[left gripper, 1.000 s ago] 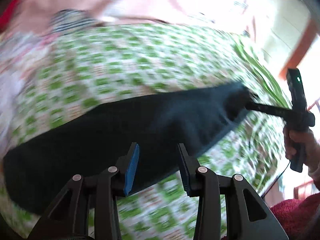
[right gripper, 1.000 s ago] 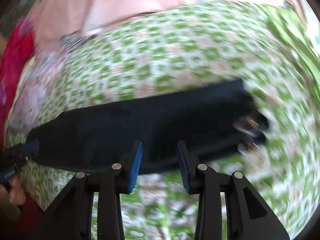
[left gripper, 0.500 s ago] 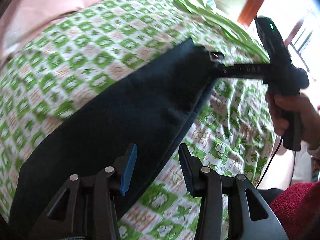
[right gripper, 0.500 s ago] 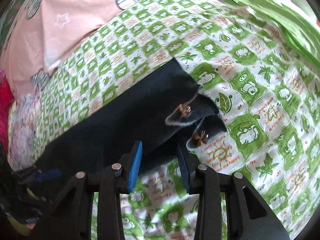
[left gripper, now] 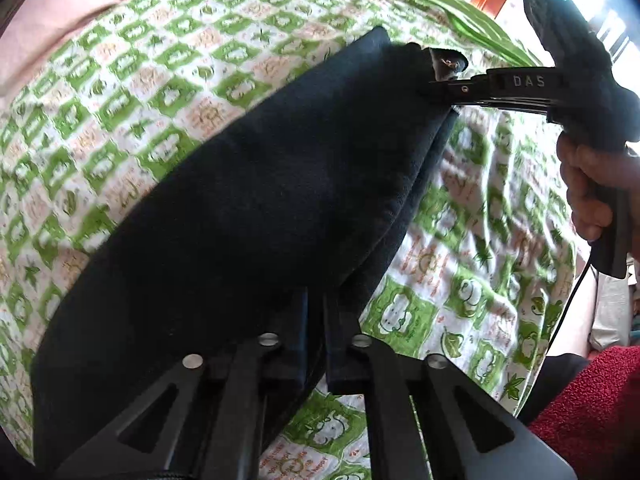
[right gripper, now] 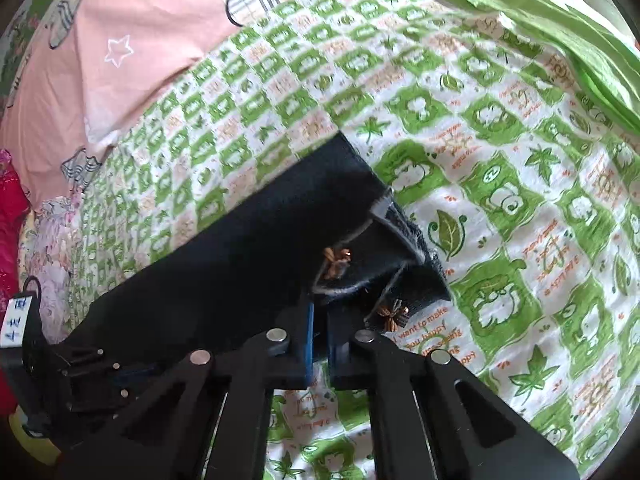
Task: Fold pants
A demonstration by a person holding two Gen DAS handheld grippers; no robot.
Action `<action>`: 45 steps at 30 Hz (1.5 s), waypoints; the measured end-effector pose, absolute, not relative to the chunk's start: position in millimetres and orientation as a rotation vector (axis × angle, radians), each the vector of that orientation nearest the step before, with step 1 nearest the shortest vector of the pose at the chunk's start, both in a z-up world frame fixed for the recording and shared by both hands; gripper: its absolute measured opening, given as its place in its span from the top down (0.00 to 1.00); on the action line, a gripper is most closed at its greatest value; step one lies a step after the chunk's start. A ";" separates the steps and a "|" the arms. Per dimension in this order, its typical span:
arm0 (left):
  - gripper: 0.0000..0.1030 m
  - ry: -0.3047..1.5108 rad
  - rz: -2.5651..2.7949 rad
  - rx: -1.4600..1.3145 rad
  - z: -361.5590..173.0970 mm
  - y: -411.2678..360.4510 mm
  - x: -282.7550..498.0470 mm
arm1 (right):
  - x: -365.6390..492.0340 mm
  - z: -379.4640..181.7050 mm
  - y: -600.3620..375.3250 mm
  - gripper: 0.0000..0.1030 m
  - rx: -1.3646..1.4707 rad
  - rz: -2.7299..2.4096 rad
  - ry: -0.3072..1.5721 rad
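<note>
Dark navy pants (left gripper: 260, 200), folded lengthwise, lie across a green-and-white patterned bedsheet (left gripper: 140, 80). In the left wrist view my left gripper (left gripper: 316, 308) is closing fully, its pads pinching the pants' near edge. My right gripper (left gripper: 430, 88), held by a hand (left gripper: 592, 192), clamps the far end. In the right wrist view the right gripper (right gripper: 318, 316) is closing down tight on the pants (right gripper: 240, 264) just beside the cuffs, which carry small bronze bows (right gripper: 337, 260). The left gripper (right gripper: 132, 372) grips the other end at lower left.
A pink star-print cover (right gripper: 120, 40) lies beyond the sheet at the back. Bright green fabric (right gripper: 540, 20) is bunched along the far right. Red cloth (left gripper: 592, 412) sits at the near right, and a cable (left gripper: 568, 300) hangs below the hand.
Both grippers stood open above the pants; now each is shut on the fabric. The left one dropped down and in onto the near edge, and the right one settled at the cuffs.
</note>
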State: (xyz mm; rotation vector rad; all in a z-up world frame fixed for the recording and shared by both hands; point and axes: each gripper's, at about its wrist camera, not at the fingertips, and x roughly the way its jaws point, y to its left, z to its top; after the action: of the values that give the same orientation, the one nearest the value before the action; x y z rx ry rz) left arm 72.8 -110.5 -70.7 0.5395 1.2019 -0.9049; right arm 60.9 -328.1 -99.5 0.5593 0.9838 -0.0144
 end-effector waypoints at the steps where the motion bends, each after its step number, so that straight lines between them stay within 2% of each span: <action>1: 0.97 1.190 -0.914 0.543 -66.2 -110.6 70.7 | 57.3 -94.1 -329.2 0.95 0.555 -0.013 0.970; 7: 0.94 1.230 -0.950 0.546 -66.2 -114.7 63.7 | 54.8 -107.3 -342.1 0.92 0.609 -0.033 1.032; 9: 0.91 1.239 -0.965 0.532 -60.2 -118.4 66.4 | 49.3 -105.6 -347.0 0.86 0.632 -0.048 1.020; 12: 0.85 1.214 -1.010 0.485 -34.7 -123.3 72.8 | 39.1 -98.6 -353.7 0.67 0.642 -0.068 0.986; 13: 0.83 1.206 -1.021 0.470 -27.6 -126.2 77.1 | 35.6 -97.4 -356.3 0.65 0.649 -0.078 0.978; 14: 0.74 1.193 -1.024 0.456 -20.3 -130.6 83.5 | 32.7 -97.2 -359.0 0.62 0.659 -0.085 0.971; 15: 0.66 1.185 -1.021 0.443 -15.8 -134.5 89.4 | 29.8 -98.2 -361.8 0.61 0.674 -0.088 0.964; 19: 0.59 1.190 -1.001 0.395 -13.3 -163.8 120.3 | 27.9 -112.0 -367.2 0.60 0.740 -0.083 0.975; 23: 0.42 1.250 -1.008 0.376 -26.6 -203.9 151.6 | 33.4 -126.5 -366.6 0.60 0.836 -0.017 0.964; 27: 0.34 1.316 -1.029 0.400 -44.2 -241.4 171.8 | 41.3 -136.0 -368.1 0.59 0.886 -0.005 0.936; 28: 0.34 1.328 -1.033 0.407 -48.3 -249.5 175.3 | 41.8 -137.2 -370.6 0.63 0.899 -0.002 0.924; 29: 0.34 1.341 -1.041 0.416 -54.4 -258.2 178.3 | 41.8 -138.2 -373.3 0.86 0.901 -0.012 0.919; 32: 0.34 1.360 -1.080 0.448 -64.6 -281.2 180.0 | 37.9 -145.6 -387.3 0.89 0.987 0.006 0.890; 34: 0.41 1.365 -1.093 0.484 -72.1 -294.4 178.8 | 36.6 -145.6 -390.8 0.89 0.997 0.025 0.886; 36: 0.61 1.390 -1.101 0.507 -82.1 -307.5 178.6 | 36.7 -144.8 -392.6 0.89 1.000 0.043 0.885; 39: 0.78 1.406 -1.137 0.521 -90.3 -320.7 176.1 | 38.6 -144.1 -394.2 0.89 0.978 0.061 0.892; 42: 0.88 1.403 -1.154 0.494 -89.0 -322.2 176.9 | 40.5 -141.2 -392.0 0.89 0.930 0.076 0.899; 45: 0.90 1.402 -1.143 0.425 -82.1 -315.4 182.5 | 45.4 -134.6 -390.5 0.89 0.919 0.111 0.888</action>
State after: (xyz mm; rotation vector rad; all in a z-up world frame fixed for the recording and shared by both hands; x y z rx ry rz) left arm 182.5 -315.4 -82.1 0.4247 1.4016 -1.1435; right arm 45.4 -390.5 -134.6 0.9193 0.8882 0.1115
